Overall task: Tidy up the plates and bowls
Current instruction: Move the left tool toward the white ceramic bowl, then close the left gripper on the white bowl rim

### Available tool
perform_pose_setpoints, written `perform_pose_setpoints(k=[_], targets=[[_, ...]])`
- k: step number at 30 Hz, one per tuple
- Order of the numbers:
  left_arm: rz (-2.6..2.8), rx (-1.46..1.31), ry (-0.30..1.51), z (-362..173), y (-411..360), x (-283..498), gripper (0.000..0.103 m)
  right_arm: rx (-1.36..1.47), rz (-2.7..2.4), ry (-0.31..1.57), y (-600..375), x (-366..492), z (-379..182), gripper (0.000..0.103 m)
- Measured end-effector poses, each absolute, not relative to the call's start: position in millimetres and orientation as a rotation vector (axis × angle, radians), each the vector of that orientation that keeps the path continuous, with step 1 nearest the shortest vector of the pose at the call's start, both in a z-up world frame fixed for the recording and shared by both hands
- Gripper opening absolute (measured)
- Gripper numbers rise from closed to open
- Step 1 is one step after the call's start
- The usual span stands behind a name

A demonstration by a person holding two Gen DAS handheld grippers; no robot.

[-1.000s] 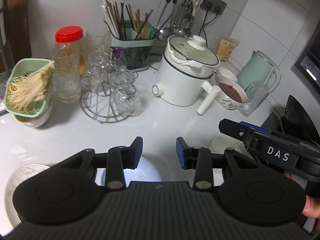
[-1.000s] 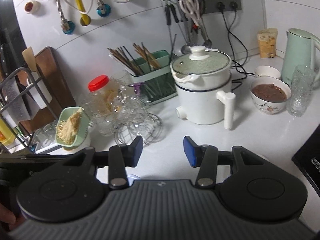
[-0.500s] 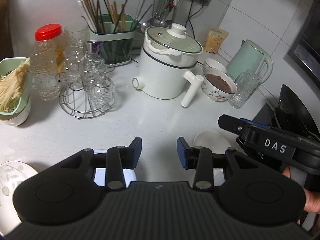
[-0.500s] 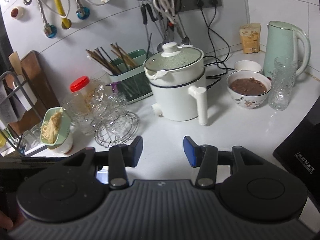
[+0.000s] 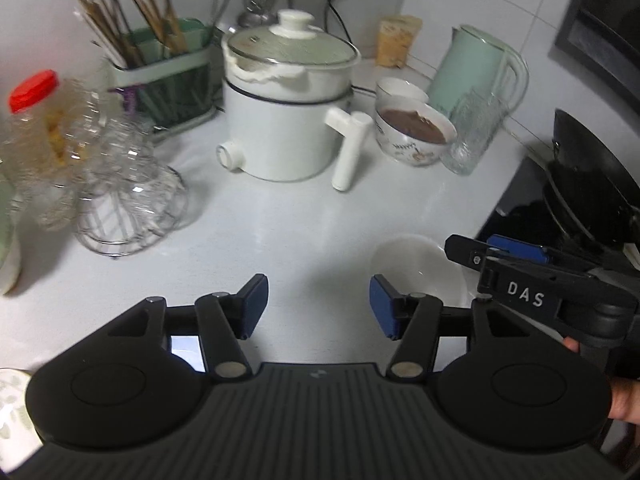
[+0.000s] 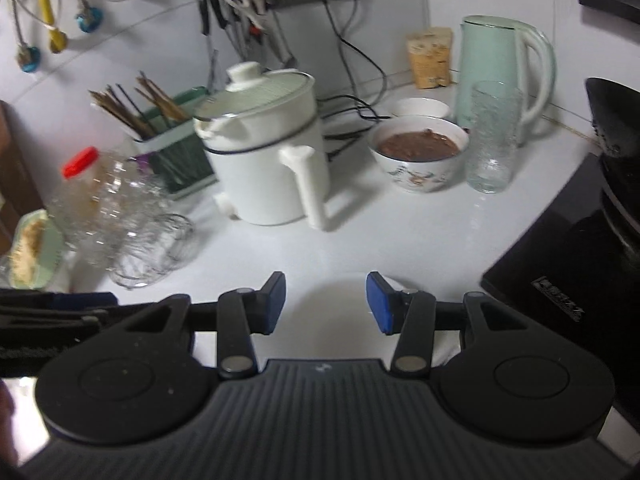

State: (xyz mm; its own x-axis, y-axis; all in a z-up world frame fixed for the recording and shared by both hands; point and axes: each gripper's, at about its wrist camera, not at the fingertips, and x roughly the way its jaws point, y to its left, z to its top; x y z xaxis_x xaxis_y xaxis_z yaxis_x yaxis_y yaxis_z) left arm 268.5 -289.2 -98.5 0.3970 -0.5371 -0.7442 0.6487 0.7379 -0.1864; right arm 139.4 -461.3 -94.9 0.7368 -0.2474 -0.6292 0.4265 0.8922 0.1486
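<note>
The empty white bowl (image 5: 416, 268) is parked near the counter's (image 5: 312, 216) front edge by the stove. Left gripper (image 5: 318, 306) jaws are being opened with nothing between them; right gripper (image 6: 326, 300) jaws are held half-wide, nothing pinched. If the rim is clipped, it could probably be knocked off the edge.

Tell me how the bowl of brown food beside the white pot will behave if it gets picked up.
The bowl looks ceramic, so probably heavy and breakable. It is filled nearly to the rim, so tilting would likely spill. Its glossy wall may slip between pads.
</note>
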Motion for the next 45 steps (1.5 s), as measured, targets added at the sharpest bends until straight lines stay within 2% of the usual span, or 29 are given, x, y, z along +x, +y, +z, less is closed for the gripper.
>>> perform_pose_setpoints(k=[21, 28, 33, 45], targets=[[-0.866, 0.182, 1.014, -173, -363, 293, 0.06, 0.36, -0.458, 0.719, -514, 139, -155, 0.044], [-0.882, 0.214, 1.033, -187, -378, 294, 0.035, 0.4, -0.445, 0.756, -520, 144, -168, 0.033], [-0.898, 0.207, 1.048, -192, -381, 295, 0.018, 0.427, -0.437, 0.767, -522, 146, -174, 0.02], [-0.915, 0.134, 1.007, -175, -374, 297, 0.017, 0.47, -0.431, 0.772, -525, 148, -172, 0.019]])
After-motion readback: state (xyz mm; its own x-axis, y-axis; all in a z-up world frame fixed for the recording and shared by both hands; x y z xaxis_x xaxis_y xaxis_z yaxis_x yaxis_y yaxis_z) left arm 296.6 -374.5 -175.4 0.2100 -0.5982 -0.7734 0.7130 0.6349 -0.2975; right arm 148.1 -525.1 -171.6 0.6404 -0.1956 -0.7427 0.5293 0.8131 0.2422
